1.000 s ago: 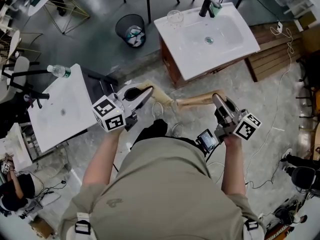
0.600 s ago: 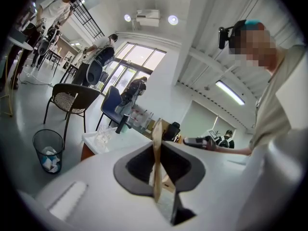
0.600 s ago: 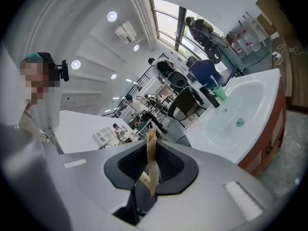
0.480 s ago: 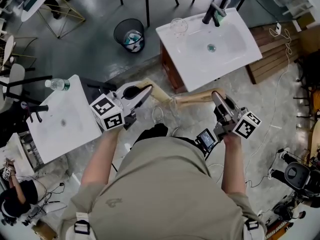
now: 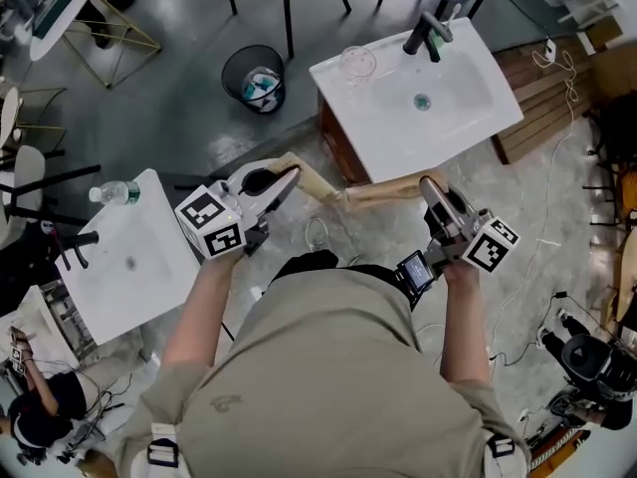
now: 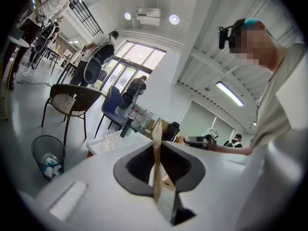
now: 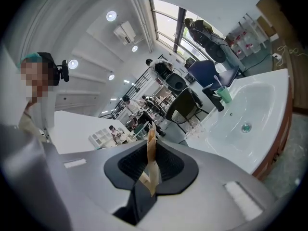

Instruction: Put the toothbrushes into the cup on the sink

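Observation:
In the head view each gripper holds a bamboo toothbrush level in front of me. My left gripper [image 5: 287, 176] is shut on one toothbrush [image 5: 317, 186], seen edge-on as the toothbrush [image 6: 156, 143] between the jaws of the left gripper [image 6: 157, 154]. My right gripper [image 5: 429, 184] is shut on the other toothbrush [image 5: 383, 196], which also shows as the toothbrush [image 7: 151, 148] in the right gripper [image 7: 150, 153]. The brush tips nearly meet just short of the white sink [image 5: 396, 142]. A clear glass cup [image 5: 355, 63] stands on the sink's back left corner, visible too as the cup [image 6: 111, 139].
A dark faucet [image 5: 422, 34] with a green thing beside it stands at the sink's back. A wire bin [image 5: 253, 78] is on the floor to the left. A second white sink top [image 5: 149, 267] with a bottle [image 5: 111, 192] is at far left. Chairs stand behind and wooden pallets [image 5: 557, 78] lie to the right.
I have moved closer to the sink, so its front edge now lies just beyond the brush tips. Both grippers keep the same hold and pose.

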